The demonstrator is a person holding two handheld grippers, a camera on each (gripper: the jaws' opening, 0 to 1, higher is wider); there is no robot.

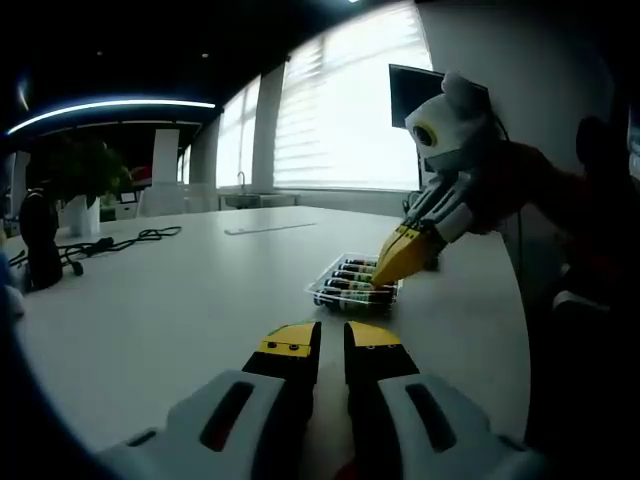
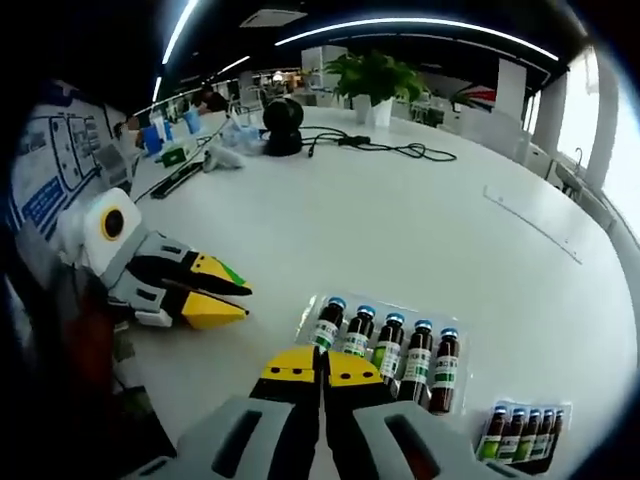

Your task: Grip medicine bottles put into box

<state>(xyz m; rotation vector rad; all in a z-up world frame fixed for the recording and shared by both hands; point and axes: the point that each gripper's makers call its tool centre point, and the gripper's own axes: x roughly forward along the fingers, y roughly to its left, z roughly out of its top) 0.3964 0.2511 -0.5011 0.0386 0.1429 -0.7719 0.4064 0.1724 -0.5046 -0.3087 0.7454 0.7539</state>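
Right gripper (image 2: pixel 322 367) fingers pressed together, empty, just short of clear tray (image 2: pixel 385 310) with five medicine bottles (image 2: pixel 388 345). Left gripper (image 1: pixel 332 341) fingers nearly together, empty. Second tray (image 2: pixel 523 432) beside; cables (image 2: pixel 385 146), potted plant (image 2: pixel 375 80) across tabletop (image 2: pixel 420 220).

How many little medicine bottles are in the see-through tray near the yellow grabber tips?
5 medicine bottles stand side by side in the clear tray, just ahead of the right gripper. A second tray holds more.

My left gripper (image 1: pixel 332 345) and right gripper (image 2: pixel 322 370) wore yellow-tipped black jaws on white-grey housings; a red sleeve (image 1: pixel 520 175) showed at two o'clock.
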